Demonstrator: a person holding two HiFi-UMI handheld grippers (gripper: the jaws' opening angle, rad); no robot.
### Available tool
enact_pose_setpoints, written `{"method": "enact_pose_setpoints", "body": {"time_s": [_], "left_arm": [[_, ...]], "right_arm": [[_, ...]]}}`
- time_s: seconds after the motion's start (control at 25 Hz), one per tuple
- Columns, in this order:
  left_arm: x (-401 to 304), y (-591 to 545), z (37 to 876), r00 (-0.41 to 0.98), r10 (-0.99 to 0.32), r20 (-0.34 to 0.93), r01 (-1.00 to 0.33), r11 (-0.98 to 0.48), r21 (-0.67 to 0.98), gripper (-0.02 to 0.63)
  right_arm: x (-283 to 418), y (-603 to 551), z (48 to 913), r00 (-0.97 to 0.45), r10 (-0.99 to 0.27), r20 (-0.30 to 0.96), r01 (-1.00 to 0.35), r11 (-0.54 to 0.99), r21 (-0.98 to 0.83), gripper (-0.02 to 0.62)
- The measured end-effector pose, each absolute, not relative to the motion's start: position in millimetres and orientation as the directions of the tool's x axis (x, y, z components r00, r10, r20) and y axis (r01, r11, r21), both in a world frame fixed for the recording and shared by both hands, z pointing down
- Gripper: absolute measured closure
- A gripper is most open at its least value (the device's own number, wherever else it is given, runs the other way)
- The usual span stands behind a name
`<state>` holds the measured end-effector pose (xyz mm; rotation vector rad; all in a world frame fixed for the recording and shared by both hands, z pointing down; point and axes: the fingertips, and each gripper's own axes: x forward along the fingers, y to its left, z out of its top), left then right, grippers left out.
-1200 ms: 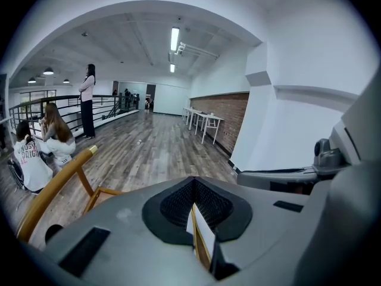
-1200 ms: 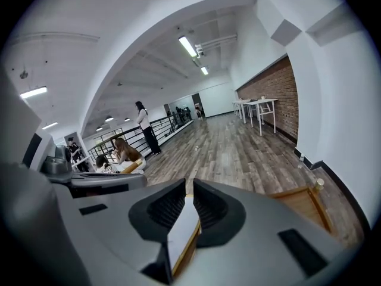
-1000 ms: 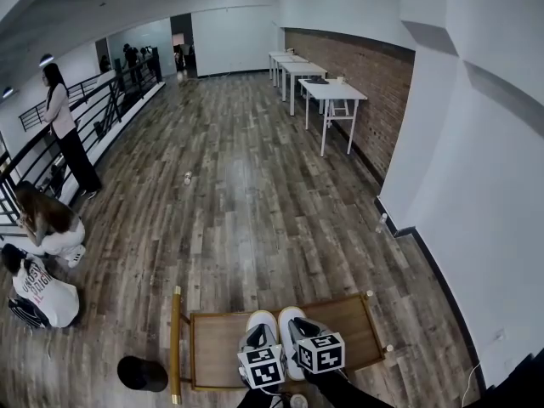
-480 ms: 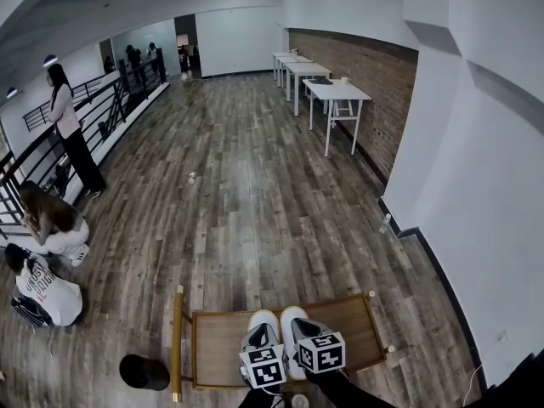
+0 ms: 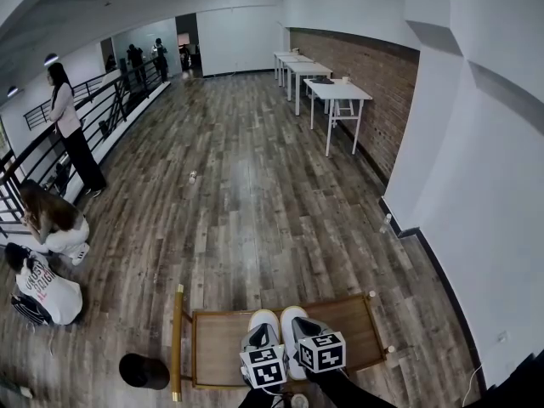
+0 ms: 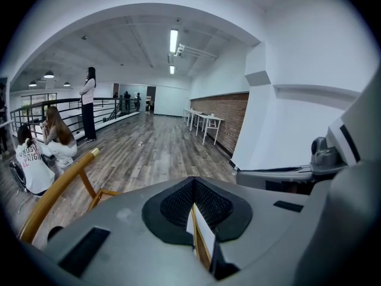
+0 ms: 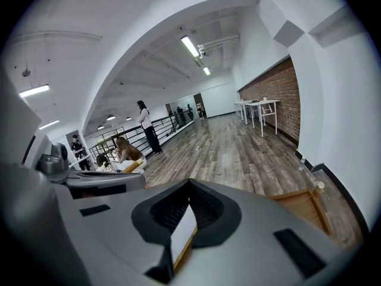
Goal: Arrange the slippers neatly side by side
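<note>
Two white slippers, left (image 5: 261, 320) and right (image 5: 291, 316), lie side by side with toes pointing away on a low wooden tray table (image 5: 217, 340). My left gripper (image 5: 257, 338) rests over the heel of the left slipper and my right gripper (image 5: 303, 330) over the right one. In the left gripper view the jaws meet at their tips (image 6: 192, 181), shut, with a white slipper sliver (image 6: 203, 231) showing below them. The right gripper (image 7: 189, 182) is likewise shut, with a slipper edge (image 7: 181, 234) beneath. Nothing appears clamped in either.
A gold rail (image 5: 175, 342) runs along the table's left side, with a black round object (image 5: 142, 371) on the floor beside it. Two people crouch at left (image 5: 49, 223) (image 5: 38, 289), and one stands by the railing (image 5: 68, 130). White tables (image 5: 336, 96) line the brick wall.
Grippers and slippers have kept their places. Only the people far down the hall have shifted a little.
</note>
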<state>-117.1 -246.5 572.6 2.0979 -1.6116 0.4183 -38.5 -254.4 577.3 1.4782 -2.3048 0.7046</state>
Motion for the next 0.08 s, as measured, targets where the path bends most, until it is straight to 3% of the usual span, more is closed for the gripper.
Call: {"method": "enact_pose_setpoints", "body": {"time_s": [0.08], "left_arm": [[-116.1, -246.8, 572.9, 0.268, -0.823, 0.501, -0.963, -0.211, 0.170, 0.607]], "right_arm": [[-37.5, -255.2, 577.1, -0.417, -0.756, 0.505, -0.909, 0.345, -0.234, 0.597]]}}
